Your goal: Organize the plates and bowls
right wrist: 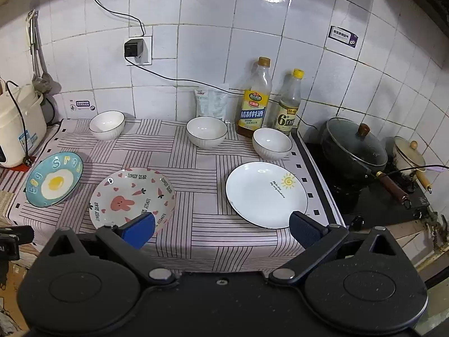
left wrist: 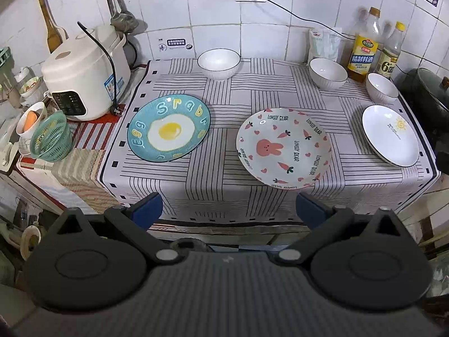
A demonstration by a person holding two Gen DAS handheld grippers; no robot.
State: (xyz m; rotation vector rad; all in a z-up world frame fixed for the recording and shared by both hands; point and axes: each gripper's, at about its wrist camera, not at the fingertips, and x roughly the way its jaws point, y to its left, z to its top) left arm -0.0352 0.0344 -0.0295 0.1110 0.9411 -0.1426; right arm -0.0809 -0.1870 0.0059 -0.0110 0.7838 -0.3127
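Three plates lie apart on the striped tablecloth (left wrist: 213, 174): a teal egg plate (left wrist: 169, 128) (right wrist: 54, 179) at left, a pink rabbit plate (left wrist: 283, 148) (right wrist: 132, 198) in the middle, a white sun plate (left wrist: 390, 135) (right wrist: 266, 194) at right. Behind them stand three white bowls, left (left wrist: 219, 63) (right wrist: 107, 125), middle (left wrist: 327, 73) (right wrist: 206, 131) and right (left wrist: 381, 87) (right wrist: 272, 143). My left gripper (left wrist: 228, 210) hovers open before the table's front edge, holding nothing. My right gripper (right wrist: 221, 230) is open too, its fingers framing the gap between rabbit and sun plates.
A white rice cooker (left wrist: 84, 75) and a green basket (left wrist: 50, 140) sit to the left. Two bottles (right wrist: 254, 98) and a packet (right wrist: 210, 105) stand against the tiled wall. A lidded black pan (right wrist: 353, 146) and a small cream pot (right wrist: 408, 156) occupy the stove at right.
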